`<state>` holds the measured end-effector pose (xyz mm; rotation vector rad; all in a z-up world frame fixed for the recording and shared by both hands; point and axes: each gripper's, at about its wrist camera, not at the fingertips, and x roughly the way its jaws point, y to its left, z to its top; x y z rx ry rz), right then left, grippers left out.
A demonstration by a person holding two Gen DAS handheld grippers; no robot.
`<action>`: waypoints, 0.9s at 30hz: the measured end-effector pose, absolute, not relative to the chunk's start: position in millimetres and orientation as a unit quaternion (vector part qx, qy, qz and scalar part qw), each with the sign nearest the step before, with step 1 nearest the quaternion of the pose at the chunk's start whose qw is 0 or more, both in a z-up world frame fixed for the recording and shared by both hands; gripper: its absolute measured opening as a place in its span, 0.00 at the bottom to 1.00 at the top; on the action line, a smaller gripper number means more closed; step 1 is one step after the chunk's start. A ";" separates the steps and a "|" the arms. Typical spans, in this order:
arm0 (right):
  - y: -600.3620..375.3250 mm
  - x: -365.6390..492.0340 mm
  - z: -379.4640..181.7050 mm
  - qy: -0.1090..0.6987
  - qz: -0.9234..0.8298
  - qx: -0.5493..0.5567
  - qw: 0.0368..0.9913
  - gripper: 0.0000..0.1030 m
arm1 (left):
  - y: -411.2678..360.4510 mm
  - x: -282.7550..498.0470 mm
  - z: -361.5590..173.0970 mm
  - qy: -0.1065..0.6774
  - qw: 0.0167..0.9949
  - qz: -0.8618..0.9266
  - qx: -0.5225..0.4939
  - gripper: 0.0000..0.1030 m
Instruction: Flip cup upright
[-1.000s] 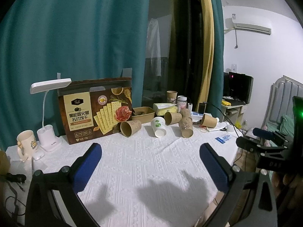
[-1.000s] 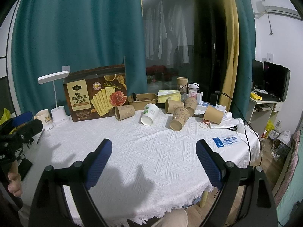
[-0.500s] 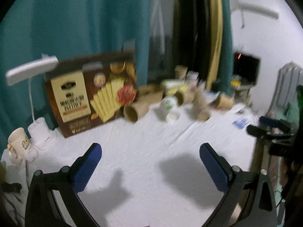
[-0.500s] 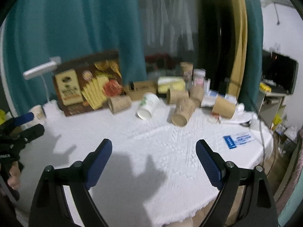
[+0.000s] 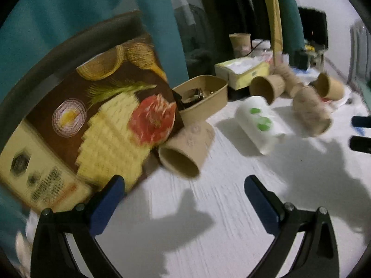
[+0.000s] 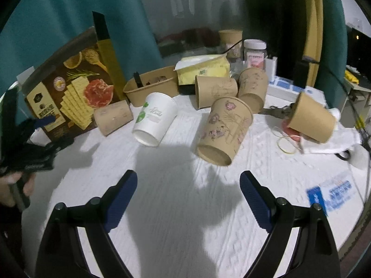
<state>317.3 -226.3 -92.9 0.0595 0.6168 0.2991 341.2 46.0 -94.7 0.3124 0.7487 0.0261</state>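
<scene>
Both your grippers have closed in on the cups since a second ago; the whole cluster now looms far larger. Your left gripper (image 5: 184, 185) has its jaws spread wide with nothing between them, low over the white tablecloth (image 5: 208, 220), just short of a brown paper cup (image 5: 185, 150) lying on its side, mouth toward you, touching the cracker box (image 5: 92, 120). Your right gripper (image 6: 188, 183) is likewise spread and empty, facing a printed brown cup (image 6: 222, 129) on its side. Left of that lies a white cup (image 6: 155, 118) with green print, also tipped over, inside not visible. Farther back, more brown cups lie tumbled; one (image 6: 311, 120) rests on crumpled paper at right. Behind them a shallow brown tray (image 6: 150, 88) holds small dark items, too blurred to name, beside a yellow tissue pack (image 6: 204, 68), a jar (image 6: 254, 53) and one upright cup (image 6: 230, 39).
</scene>
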 end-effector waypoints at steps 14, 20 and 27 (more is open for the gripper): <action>-238.2 330.6 -121.1 0.324 0.149 0.046 0.933 0.86 | 18.7 435.4 -162.3 0.425 0.842 0.012 0.331 0.88; -251.5 304.0 -122.5 0.318 0.138 0.060 0.936 0.86 | 20.5 428.3 -151.9 0.434 0.842 0.015 0.319 0.65; -250.0 243.5 -107.4 0.287 0.139 0.072 0.945 0.86 | 6.0 343.1 -101.7 0.405 0.868 -0.022 0.286 0.65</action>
